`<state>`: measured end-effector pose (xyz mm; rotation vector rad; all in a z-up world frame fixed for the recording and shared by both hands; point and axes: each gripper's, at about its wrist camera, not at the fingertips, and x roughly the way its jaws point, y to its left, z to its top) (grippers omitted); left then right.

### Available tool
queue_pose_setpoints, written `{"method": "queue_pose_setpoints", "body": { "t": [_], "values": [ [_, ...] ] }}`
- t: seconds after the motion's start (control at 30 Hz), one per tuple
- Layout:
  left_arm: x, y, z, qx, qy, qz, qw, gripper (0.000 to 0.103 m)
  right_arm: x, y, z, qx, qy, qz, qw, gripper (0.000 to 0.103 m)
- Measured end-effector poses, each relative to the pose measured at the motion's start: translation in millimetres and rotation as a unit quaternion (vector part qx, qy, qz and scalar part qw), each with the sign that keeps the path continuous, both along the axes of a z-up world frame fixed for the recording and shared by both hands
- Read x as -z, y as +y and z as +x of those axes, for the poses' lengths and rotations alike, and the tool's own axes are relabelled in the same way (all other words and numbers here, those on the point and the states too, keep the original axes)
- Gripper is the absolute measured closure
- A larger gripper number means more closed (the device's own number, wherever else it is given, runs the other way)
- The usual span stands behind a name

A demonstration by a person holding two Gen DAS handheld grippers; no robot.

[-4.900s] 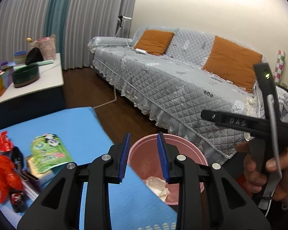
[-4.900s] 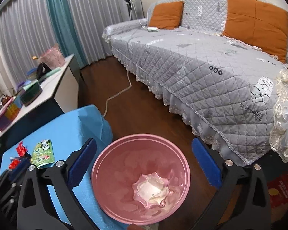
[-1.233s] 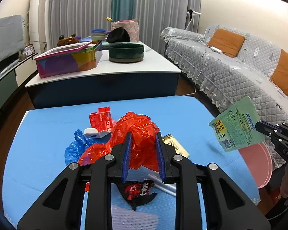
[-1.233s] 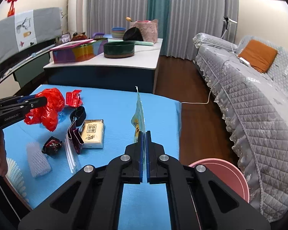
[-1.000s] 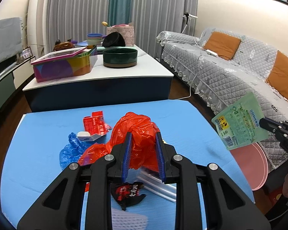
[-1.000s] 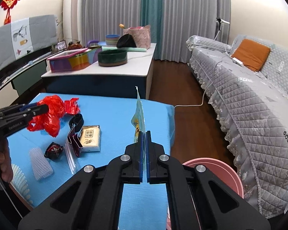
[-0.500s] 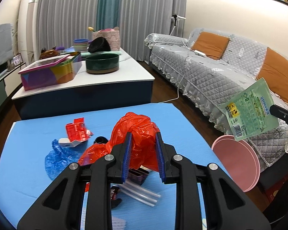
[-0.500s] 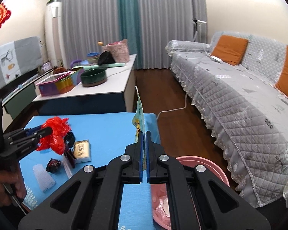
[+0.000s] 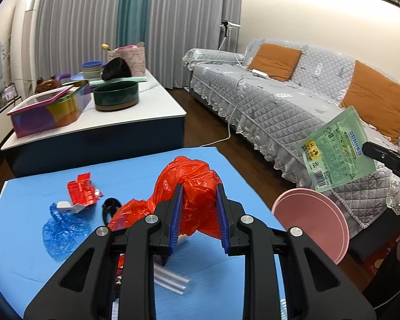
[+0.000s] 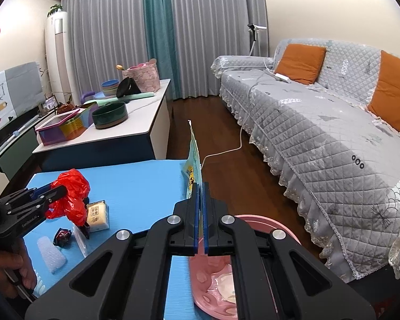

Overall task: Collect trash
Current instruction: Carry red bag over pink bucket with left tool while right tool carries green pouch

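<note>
Left wrist view: the left gripper (image 9: 198, 214) fills the lower centre, its blue-padded jaws partly closed and pinching a crumpled red plastic bag (image 9: 192, 186) held above the blue table (image 9: 136, 170); at the right edge the right gripper (image 9: 366, 148) grips a green pouch (image 9: 336, 150) by one corner; the pouch shows a barcode, two yellow round marks and fine print too small to read; white letters "DA" show on the gripper's black arm at the frame edge; below the pouch, at lower right, stands the pink bin (image 9: 313, 221) just off the table's corner; on the table at left lie a red torn wrapper (image 9: 82, 193), a blue plastic bag (image 9: 60, 229) and, near the bottom, clear tubes (image 9: 170, 280).

Right wrist view: the right gripper (image 10: 201, 214), lower centre, has its jaws pressed together on the green pouch (image 10: 194, 165), seen edge-on and rising upright; the pink bin (image 10: 208, 274) sits directly beneath, pale crumpled waste inside; at middle left the left gripper (image 10: 57, 190), its arm lettered "GenRobot.AI", holds the red plastic bag (image 10: 70, 197) above the blue table (image 10: 136, 184); a hand (image 10: 8, 269) grips its handle at lower left; beside the bag lies a yellowish packet (image 10: 97, 213) with dark print I cannot read, a dark candy wrapper (image 10: 62, 236) and white foam netting (image 10: 50, 253).
</note>
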<state>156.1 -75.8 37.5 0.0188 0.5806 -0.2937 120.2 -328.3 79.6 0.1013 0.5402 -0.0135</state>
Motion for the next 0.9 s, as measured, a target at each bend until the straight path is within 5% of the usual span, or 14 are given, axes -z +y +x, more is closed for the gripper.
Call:
{"method": "queue_pose_setpoints", "body": {
  "t": [0.43, 0.9],
  "values": [
    [-3, -55, -1, 0.057, -0.006, -0.008, 0.9983, 0.079, 4, -39, -13, 0.044, 0.005, 0.000, 0.999, 0.101],
    [10, -142, -8, 0.158, 0.004, 0.004, 0.9874, 0.079, 26, -94, -29, 0.094, 0.031, 0.008, 0.995, 0.101]
  ]
}}
